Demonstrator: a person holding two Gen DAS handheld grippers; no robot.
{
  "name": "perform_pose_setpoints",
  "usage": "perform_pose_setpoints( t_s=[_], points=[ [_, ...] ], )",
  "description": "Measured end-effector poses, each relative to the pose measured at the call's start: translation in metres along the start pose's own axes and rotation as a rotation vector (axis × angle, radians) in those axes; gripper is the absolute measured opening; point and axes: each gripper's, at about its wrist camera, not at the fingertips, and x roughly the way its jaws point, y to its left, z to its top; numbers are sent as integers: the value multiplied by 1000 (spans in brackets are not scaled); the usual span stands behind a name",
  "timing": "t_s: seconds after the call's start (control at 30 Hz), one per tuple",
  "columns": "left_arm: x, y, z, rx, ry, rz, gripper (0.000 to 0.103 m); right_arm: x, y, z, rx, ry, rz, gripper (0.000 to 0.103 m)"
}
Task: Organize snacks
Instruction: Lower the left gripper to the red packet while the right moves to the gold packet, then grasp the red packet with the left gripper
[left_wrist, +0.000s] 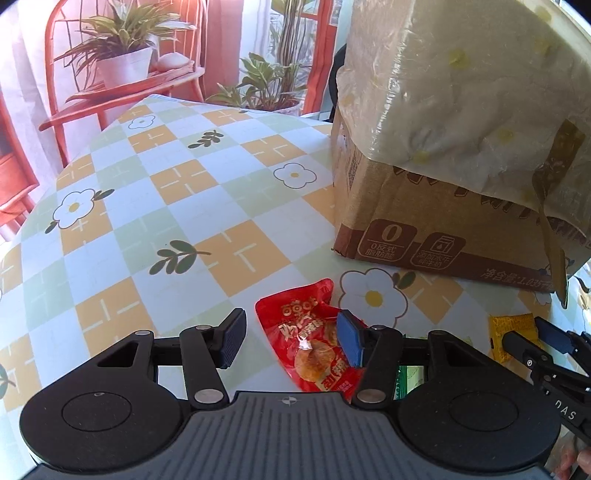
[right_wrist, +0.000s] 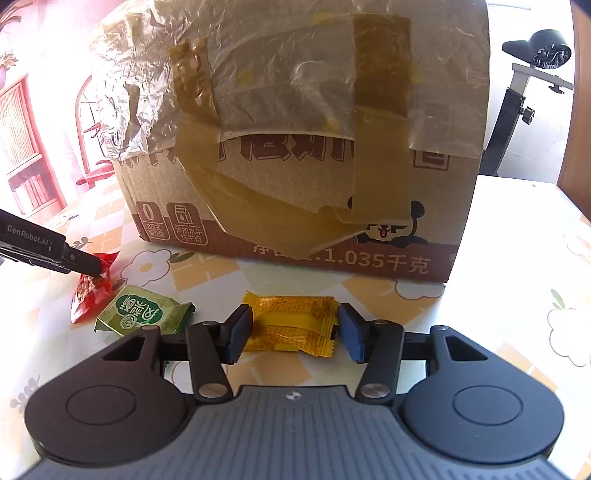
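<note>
On my far left the checked, flowered tablecloth lies bare, with potted plants on an orange rack beyond the table's edge. My left claw stands spread: its left pad hangs over bare cloth, and its right pad sits over the right edge of the red snack packet; I cannot tell whether that pad touches it. The red packet lies flat on the cloth, its long axis running away from me and leaning a little to the right, its narrow sealed end pointing toward the box.

Just right of the red one, in the right wrist view, lies the green snack packet, flat, with its long axis across the view and a crimped end toward my right claw. Next comes the yellow snack packet, flat and lengthwise from left to right between the pads of my right claw. That claw is spread as well, each pad just beside one end of the packet, with a sliver of gap showing on the right.

Behind all three packets stands the cardboard box, draped in clear plastic and taped with brown strips, walling off the far side of the table
</note>
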Motion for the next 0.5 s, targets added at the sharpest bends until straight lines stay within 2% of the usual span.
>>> perform_pose_setpoints(
  t_s=[0.07,0.27,0.37,0.5],
  points=[
    [-3,-2,0,-20,-6,-3,58,-1,-1,0,1,-1,2,54],
    [5,-14,-7,-76,4,86,58,-2,-2,-1,11,-4,16,54],
    [8,-16,-9,-108,-9,123,63,-3,-3,-1,14,-5,18,54],
    [7,-26,-19,-74,-41,157,65,-3,-3,-1,13,-5,18,54]
  ],
)
